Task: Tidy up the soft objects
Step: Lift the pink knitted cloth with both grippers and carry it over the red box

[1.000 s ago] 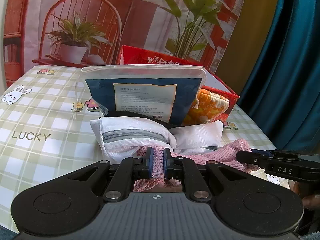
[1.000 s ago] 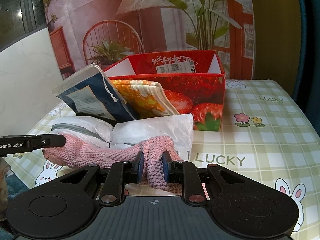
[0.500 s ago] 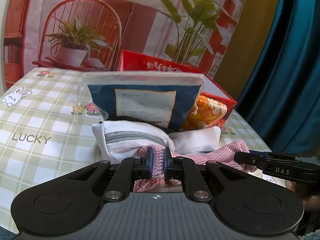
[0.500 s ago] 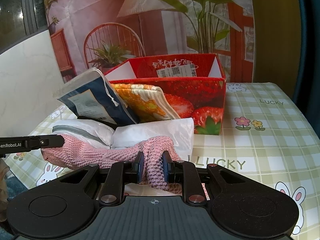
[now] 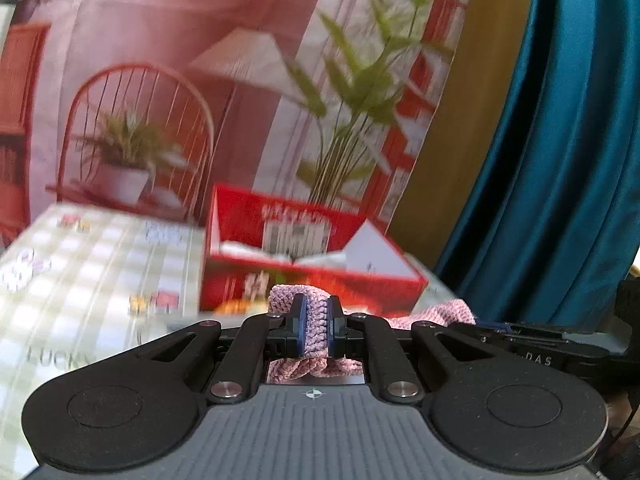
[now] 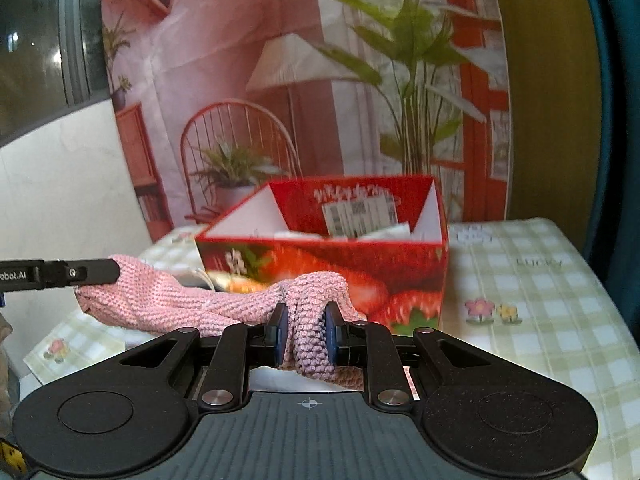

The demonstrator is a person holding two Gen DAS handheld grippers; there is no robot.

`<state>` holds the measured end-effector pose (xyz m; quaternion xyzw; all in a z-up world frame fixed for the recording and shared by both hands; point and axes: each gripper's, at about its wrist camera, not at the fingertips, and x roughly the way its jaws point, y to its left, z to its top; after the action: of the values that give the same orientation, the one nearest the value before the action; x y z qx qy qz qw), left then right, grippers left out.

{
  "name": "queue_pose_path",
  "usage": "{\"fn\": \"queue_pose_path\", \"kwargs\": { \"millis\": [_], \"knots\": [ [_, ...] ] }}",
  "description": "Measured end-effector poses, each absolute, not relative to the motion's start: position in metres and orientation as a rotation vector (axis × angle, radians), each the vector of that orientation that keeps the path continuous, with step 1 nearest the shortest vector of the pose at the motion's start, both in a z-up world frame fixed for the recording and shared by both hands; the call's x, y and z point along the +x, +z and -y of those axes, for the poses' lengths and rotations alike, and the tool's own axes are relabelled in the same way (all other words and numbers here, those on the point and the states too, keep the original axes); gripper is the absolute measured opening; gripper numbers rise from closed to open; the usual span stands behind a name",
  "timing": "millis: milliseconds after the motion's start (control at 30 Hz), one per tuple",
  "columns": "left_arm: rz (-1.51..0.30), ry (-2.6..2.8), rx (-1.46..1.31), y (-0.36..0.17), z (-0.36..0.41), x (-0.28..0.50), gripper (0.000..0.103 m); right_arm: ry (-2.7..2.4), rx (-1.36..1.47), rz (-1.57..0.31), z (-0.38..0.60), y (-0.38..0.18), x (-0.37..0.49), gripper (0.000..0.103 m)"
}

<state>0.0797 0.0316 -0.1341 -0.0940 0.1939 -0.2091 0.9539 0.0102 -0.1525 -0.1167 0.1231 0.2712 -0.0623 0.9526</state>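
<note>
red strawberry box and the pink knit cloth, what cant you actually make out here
- Red strawberry box: its floor, both views, hidden by its front wall.
- Label in the box: print unreadable, motion blur.
- Pink knit cloth: lower part, both views, hidden behind the left gripper and right gripper bodies.
- Orange item: left view, blurred and mostly covered.

Left gripper point(image 5: 316, 322): jaws clamped on a fold of the pink knit cloth point(image 6: 168, 300), pointing slightly downward. Right gripper point(image 6: 306, 334): jaws likewise clamped on the cloth's other end, tilted downward.
</note>
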Motion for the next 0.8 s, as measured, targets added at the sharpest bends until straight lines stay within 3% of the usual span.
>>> {"fn": "queue_pose_path", "kwargs": {
  "millis": [333,800],
  "knots": [
    [-0.308,-0.439,-0.151,-0.086,-0.021,0.108,0.011,-0.105,0.218,-0.471,0.171,-0.073,0.040,0.018],
    [-0.357,-0.440,-0.144,-0.066,-0.009,0.187,0.011,-0.110,0.175,-0.476,0.212,-0.057,0.108,0.017]
  ]
}}
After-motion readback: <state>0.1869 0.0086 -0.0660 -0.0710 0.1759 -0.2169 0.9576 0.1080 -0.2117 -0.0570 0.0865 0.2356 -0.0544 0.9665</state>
